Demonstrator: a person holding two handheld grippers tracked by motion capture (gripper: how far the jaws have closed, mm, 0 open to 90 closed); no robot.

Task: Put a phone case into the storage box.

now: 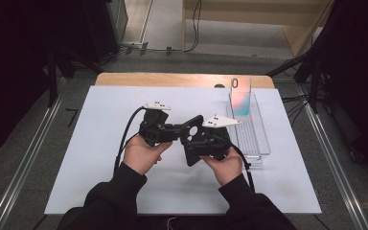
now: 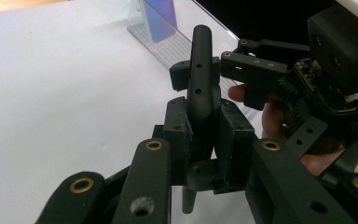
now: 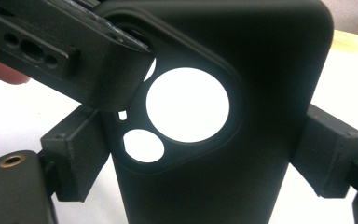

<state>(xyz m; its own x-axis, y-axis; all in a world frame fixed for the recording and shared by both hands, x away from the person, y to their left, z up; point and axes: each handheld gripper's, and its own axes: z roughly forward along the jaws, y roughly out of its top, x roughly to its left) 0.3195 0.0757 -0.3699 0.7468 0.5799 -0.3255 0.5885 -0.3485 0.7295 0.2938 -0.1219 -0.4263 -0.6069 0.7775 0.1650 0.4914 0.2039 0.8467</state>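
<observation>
White sheet covers most of a wooden tabletop; bare wood shows along the far edge. Clear plastic rack sits on the sheet's right side, long axis running away from the person. A phone case with a pink-to-blue gradient stands upright in the rack's far end. Grey carpet and loose cables beyond the table.

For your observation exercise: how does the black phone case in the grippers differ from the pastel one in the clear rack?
The black case is dark, held off the table between both grippers; the pastel case is pink-to-blue, standing upright in the clear rack, untouched. Both have camera cutouts.
</observation>
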